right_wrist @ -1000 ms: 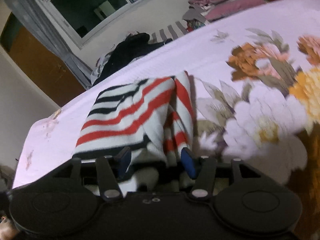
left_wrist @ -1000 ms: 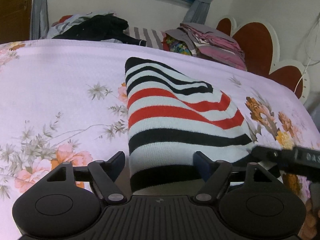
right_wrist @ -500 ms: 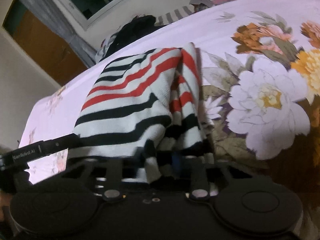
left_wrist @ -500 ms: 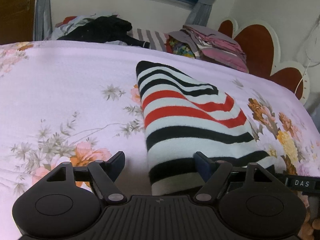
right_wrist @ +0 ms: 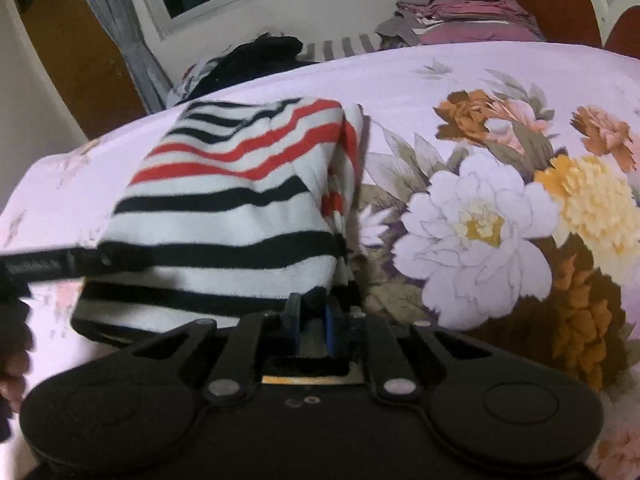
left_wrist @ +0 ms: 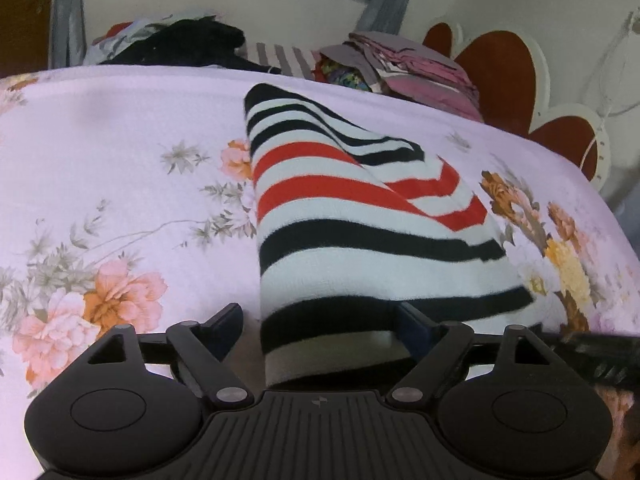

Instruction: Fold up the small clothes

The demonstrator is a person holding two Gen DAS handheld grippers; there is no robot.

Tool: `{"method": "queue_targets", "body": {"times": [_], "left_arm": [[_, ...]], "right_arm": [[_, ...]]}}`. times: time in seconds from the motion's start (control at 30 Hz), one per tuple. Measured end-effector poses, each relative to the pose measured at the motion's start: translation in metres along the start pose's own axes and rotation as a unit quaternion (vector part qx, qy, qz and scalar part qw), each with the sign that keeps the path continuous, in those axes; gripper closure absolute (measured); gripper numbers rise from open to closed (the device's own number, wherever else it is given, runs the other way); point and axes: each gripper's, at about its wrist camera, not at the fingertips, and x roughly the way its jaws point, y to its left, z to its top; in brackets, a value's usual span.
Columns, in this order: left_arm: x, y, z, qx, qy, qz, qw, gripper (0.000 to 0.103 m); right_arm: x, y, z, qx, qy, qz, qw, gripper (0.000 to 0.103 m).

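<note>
The striped sweater (left_wrist: 360, 232) lies partly folded on the flowered bedspread (left_wrist: 120, 152). The right gripper (right_wrist: 310, 316), spread a second ago, has now pinched its near corner (ready to lift), while the left gripper (left_wrist: 320, 320) stays spread around the hem.

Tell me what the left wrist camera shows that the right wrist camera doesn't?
Only the left view shows the left gripper open, its fingers either side of the near hem of the black, red and white striped knitted garment. Only the right view shows the right gripper shut on the garment's corner, and the large white flower print. Both show the pink floral bedsheet and the folded pink clothes pile.
</note>
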Motion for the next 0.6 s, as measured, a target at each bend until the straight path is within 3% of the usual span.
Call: {"method": "queue_targets", "body": {"times": [0.1,0.17,0.47,0.6], "left_arm": [[0.002,-0.002,0.001,0.009,0.005,-0.005,0.9999,0.021],[0.003,-0.002,0.0,0.003,0.012,-0.011,0.9999,0.021],[-0.02,0.004,0.02,-0.018,-0.024,-0.004,0.9995,0.021],[-0.016,0.019,0.042,-0.028,-0.044,0.016,0.9985,0.021]], "right_arm": [[-0.013,-0.008,0.017,0.029,-0.034,0.026,0.999,0.074],[-0.01,-0.015,0.034,0.053,-0.048,0.036,0.997,0.048],[0.065,-0.029,0.095,0.106,-0.03,0.048,0.993,0.051],[0.091,-0.029,0.1,0.124,-0.013,0.066,0.99,0.065]]}}
